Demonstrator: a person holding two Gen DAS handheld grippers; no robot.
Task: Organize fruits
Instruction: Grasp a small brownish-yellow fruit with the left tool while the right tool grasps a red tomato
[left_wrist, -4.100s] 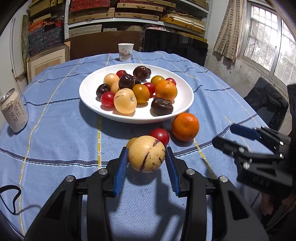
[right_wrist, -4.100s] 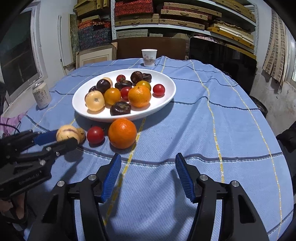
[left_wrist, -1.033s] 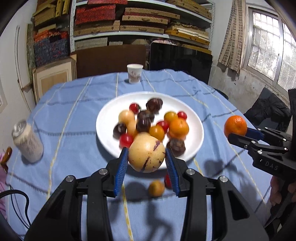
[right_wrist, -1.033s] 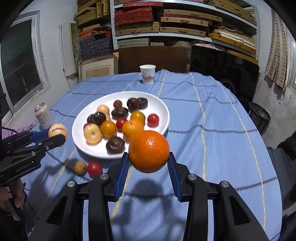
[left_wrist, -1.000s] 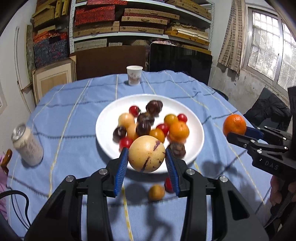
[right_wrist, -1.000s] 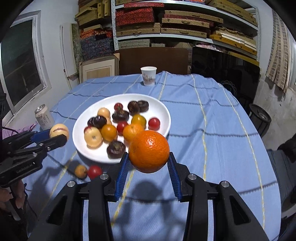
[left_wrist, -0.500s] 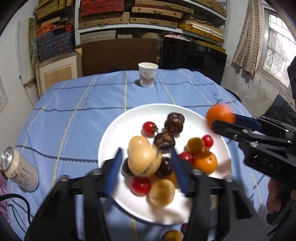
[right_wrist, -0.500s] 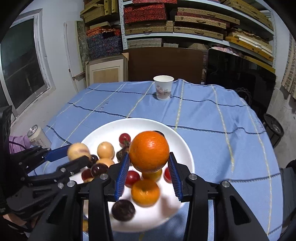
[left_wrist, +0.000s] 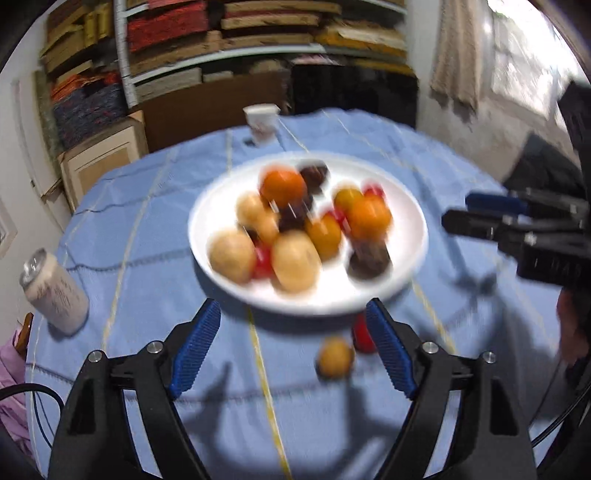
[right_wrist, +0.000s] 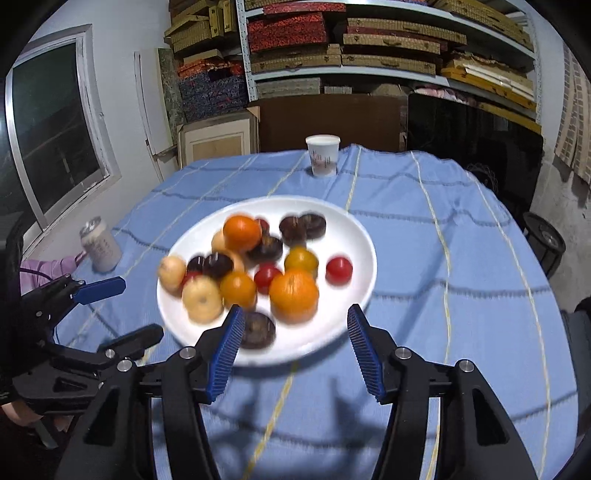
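Both drops just done — my left gripper (left_wrist: 291, 347) is opening wide with nothing between its jaws now, the pale yellow fruit (left_wrist: 231, 255) that was in it a second ago sitting at the near-left rim of the white plate (left_wrist: 410, 218). My right gripper (right_wrist: 295, 343) is opening too, also empty, its orange (right_wrist: 242, 232) now lying up on the pile. Only two strays are still waiting on the blue cloth (left_wrist: 155, 266) just short of the plate: a small yellow fruit (left_wrist: 334, 357) and a red tomato (left_wrist: 362, 334) — I'm judging those come next.
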